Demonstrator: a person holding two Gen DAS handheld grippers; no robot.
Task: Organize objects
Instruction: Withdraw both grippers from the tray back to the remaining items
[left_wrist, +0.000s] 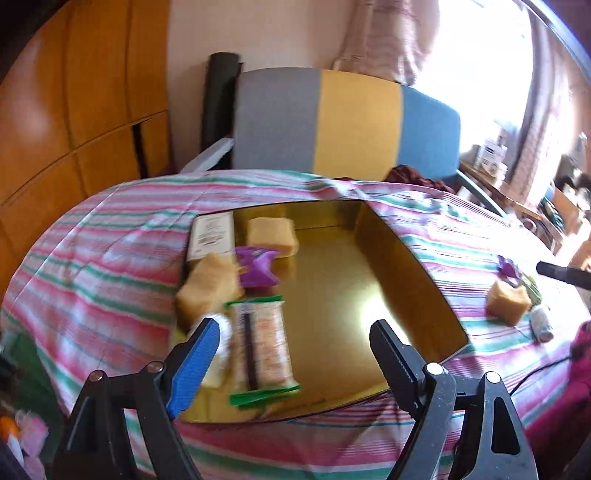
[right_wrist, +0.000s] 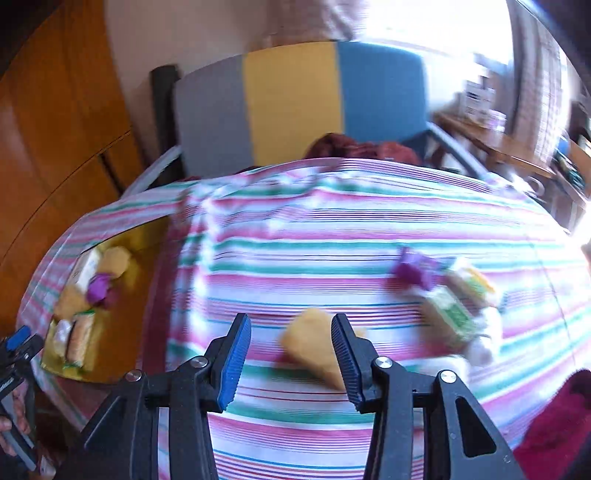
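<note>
The yellow sponge block (right_wrist: 317, 347) lies on the striped cloth (right_wrist: 332, 229) of the tabletop, directly ahead of the right gripper (right_wrist: 291, 354), whose jaws are spread wide with nothing in them; the block sits nearer the right-hand jaw and seems partly behind it. It looks light, soft and squashy, so I'd guess a gentle pinch across its two flat sides would do, and it shouldn't slip or break. Just beyond it, to the right, are a purple wrapper (right_wrist: 413, 269), a green-labelled packet (right_wrist: 454, 314) and something white, all too smeared by blur to name properly. Off to the left sits the gold tray (left_wrist: 402, 258), already holding two more sponge blocks (left_wrist: 271, 236), a purple wrapper, a long snack bar in green-edged wrapping (left_wrist: 264, 350), a white roundish thing and a flat printed box (left_wrist: 212, 236). The left gripper (left_wrist: 293, 354) hovers over the tray's near end, released and empty. The tray's near rim is cut off by that gripper, and the chair (left_wrist: 347, 122) behind the tabletop hides whatever dark red cloth is on its seat.
</note>
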